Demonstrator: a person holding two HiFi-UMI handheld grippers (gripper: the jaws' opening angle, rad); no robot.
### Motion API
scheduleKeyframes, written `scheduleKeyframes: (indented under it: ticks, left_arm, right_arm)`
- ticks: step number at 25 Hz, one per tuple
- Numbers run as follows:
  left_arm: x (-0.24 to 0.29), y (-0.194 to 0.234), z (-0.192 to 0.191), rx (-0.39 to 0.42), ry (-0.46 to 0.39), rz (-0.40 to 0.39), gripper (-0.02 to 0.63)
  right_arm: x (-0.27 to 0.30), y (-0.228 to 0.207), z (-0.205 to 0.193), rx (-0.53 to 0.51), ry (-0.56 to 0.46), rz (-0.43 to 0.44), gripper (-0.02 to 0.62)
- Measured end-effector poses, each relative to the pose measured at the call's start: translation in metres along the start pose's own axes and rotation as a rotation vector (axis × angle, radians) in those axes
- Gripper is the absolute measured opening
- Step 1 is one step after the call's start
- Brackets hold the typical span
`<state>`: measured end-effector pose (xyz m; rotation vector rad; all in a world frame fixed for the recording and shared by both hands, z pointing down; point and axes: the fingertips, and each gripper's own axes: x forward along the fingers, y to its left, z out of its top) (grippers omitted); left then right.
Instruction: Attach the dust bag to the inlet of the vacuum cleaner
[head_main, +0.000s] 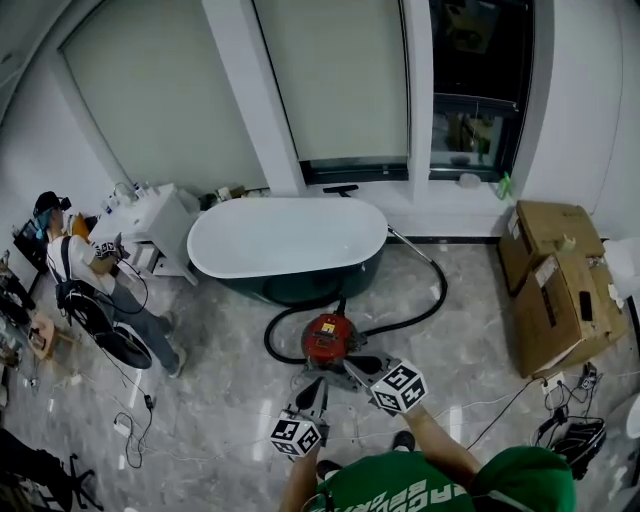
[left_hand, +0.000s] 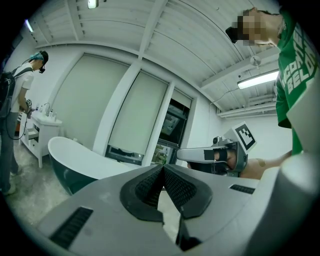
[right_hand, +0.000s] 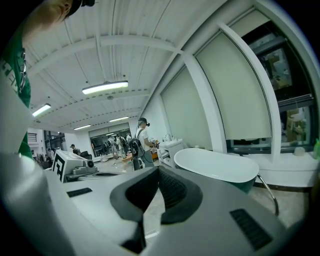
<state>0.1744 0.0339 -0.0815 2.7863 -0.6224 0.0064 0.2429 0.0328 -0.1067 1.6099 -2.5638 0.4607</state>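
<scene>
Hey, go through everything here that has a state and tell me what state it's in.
left gripper: shut, nothing between the jaws
right gripper: shut, nothing between the jaws
vacuum cleaner: upright on the floor
hose: looped on the floor
bathtub: empty
blinds: pulled down

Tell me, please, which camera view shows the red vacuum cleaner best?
The head view: the vacuum cleaner sits in full view on the floor before the bathtub, its black hose looping beside it. Neither gripper view shows it; both look over their jaws at the bathtub.
</scene>
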Motion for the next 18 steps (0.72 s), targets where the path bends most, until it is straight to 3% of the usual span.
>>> scheduleKeyframes:
  ticks: [11,18]
  left_arm:
    - [0.013,-0.009,-0.001,0.009,0.004,-0.013,0.003]
    - [0.015,-0.016,-0.011,0.04,0.05,-0.035,0.003]
  right_arm:
    - [-0.007,-0.011,-0.004,-0.024,0.015,-0.021,0.009]
    - [-0.018,-0.017,-0.013,-0.002,0.003,-0.048,0.009]
